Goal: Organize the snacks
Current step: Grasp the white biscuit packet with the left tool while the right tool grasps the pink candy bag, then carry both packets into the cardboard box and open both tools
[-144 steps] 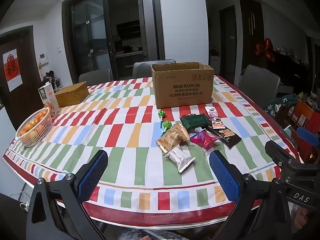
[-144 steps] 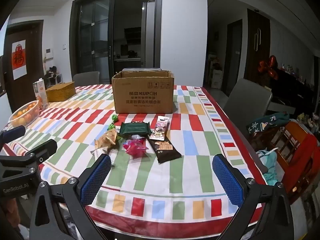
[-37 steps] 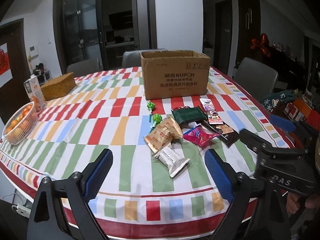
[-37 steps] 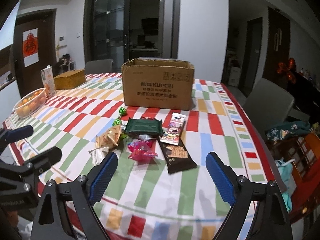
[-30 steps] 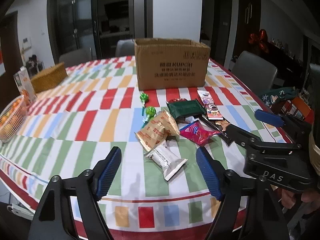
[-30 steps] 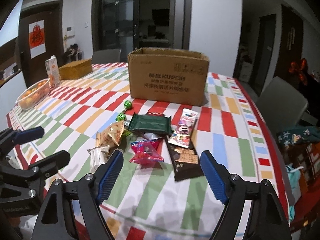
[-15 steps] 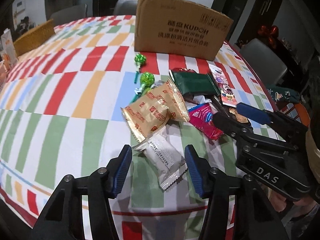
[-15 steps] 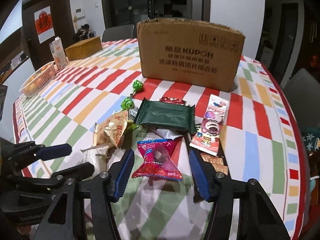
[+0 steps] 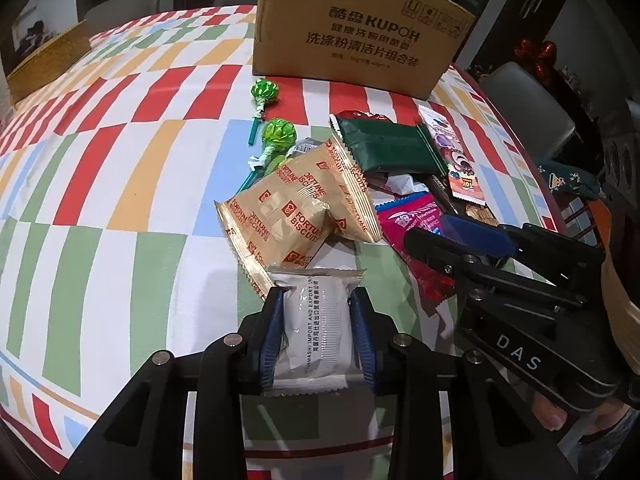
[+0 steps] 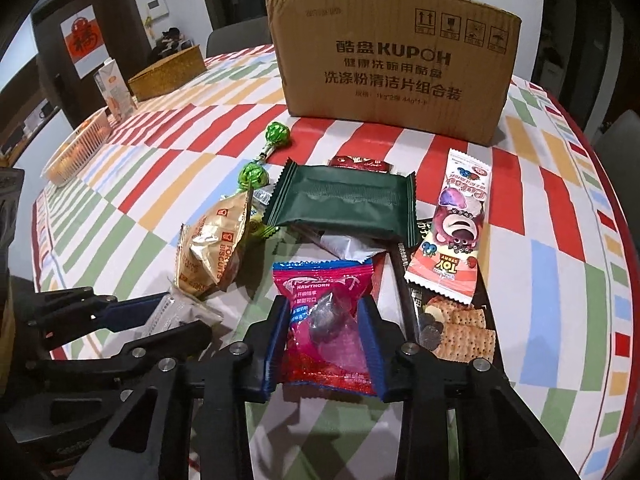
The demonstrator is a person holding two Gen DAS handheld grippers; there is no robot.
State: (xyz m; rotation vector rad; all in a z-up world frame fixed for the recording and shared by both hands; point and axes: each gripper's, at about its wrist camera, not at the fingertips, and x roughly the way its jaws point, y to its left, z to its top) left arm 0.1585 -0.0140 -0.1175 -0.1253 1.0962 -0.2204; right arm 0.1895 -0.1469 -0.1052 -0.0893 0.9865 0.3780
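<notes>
A pile of snacks lies on the striped tablecloth in front of an open cardboard box [image 9: 360, 36] [image 10: 394, 68]. My left gripper [image 9: 318, 300] is shut on a white snack packet [image 9: 318, 322], its blue pads pressing both sides. My right gripper [image 10: 324, 312] is shut on a pink hawthorn candy packet [image 10: 326, 320], also seen beside the left gripper [image 9: 416, 220]. Both packets still rest on the table. Nearby lie tan fortune biscuit bags [image 9: 296, 208], a dark green packet [image 10: 344, 200], two green lollipops [image 9: 276, 132], a Toy Story wafer [image 10: 456, 232] and a dark cracker packet [image 10: 456, 332].
A wicker box [image 10: 168, 72], a carton [image 10: 114, 88] and a white fruit basket [image 10: 76, 152] stand at the far left of the table. Chairs stand around it. The table's front edge is right below both grippers.
Both grippers dropped down and forward onto the pile and closed: the left on the white packet, the right on the pink candy packet. They were open above the table before.
</notes>
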